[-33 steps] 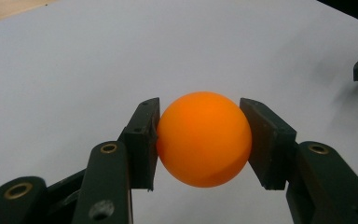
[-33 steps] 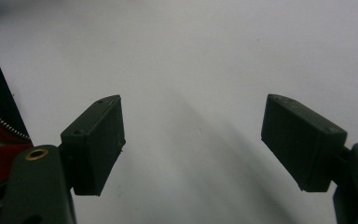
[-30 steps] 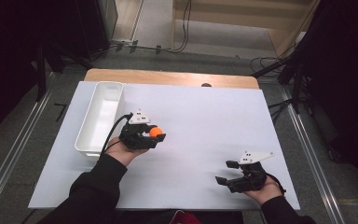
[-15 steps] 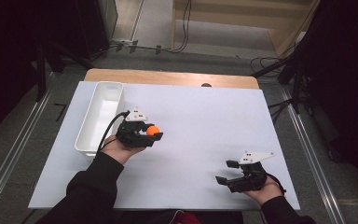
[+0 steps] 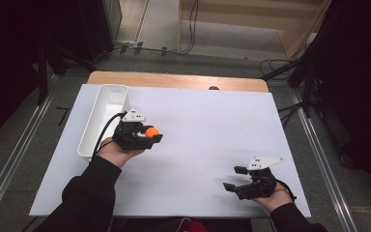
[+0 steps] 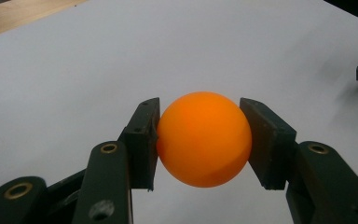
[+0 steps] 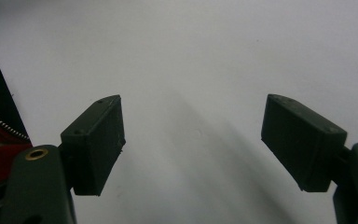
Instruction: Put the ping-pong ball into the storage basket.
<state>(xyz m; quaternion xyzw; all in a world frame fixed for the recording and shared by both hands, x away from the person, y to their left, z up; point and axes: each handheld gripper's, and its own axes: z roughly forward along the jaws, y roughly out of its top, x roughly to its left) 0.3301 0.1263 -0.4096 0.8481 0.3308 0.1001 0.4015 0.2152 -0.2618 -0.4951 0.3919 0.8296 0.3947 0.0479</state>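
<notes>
While left tool point(image 6: 199, 140) clamps orange ball point(image 6: 204, 138) between pads, right tool point(image 7: 193, 144) gapes apart, holding nothing.

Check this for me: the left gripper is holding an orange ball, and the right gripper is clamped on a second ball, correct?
Not quite. The left gripper does hold the orange ball, but the right gripper holds nothing: the right gripper view shows its jaws open over the bare white table cover.

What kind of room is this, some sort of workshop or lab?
Probably a lab or recording setup, not a home. A table under a plain white sheet carries a white tray. A person works hand-held grippers: the left gripper holds an orange ball. Cables trail over the floor behind.
</notes>
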